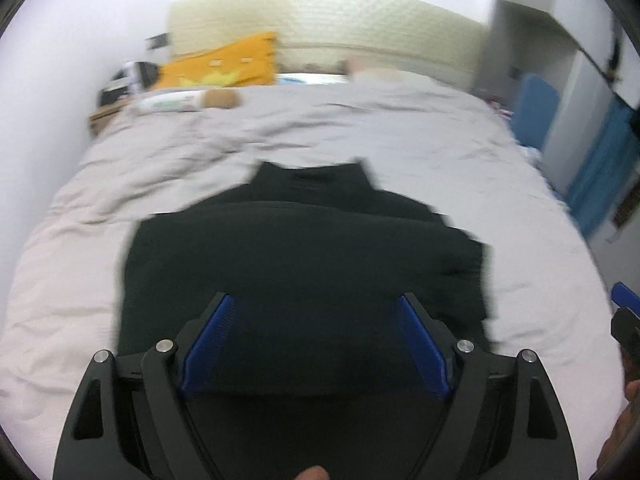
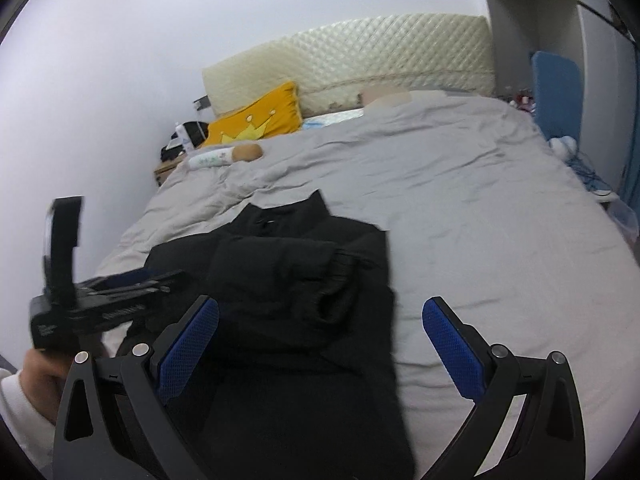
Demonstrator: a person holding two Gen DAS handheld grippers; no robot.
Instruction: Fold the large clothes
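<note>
A black jacket [image 1: 304, 248] lies on the grey bed cover, collar toward the headboard, with its sleeves folded across the body. It also shows in the right wrist view [image 2: 296, 288], where one cuffed sleeve lies across the chest. My left gripper [image 1: 316, 320] is open, its blue pads above the jacket's lower part and holding nothing. My right gripper [image 2: 320, 328] is open and empty over the jacket's right edge. The left gripper shows at the left of the right wrist view [image 2: 120, 288]; the right gripper's tip shows at the right edge of the left wrist view [image 1: 624, 304].
The grey bed cover [image 2: 500, 220] spreads wide to the right. An orange crown pillow [image 2: 256, 120], a white bottle [image 2: 210, 159] and a quilted cream headboard [image 2: 360, 52] are at the far end. A bedside table [image 2: 164, 168] stands by the wall; a blue panel [image 2: 556, 92] is at right.
</note>
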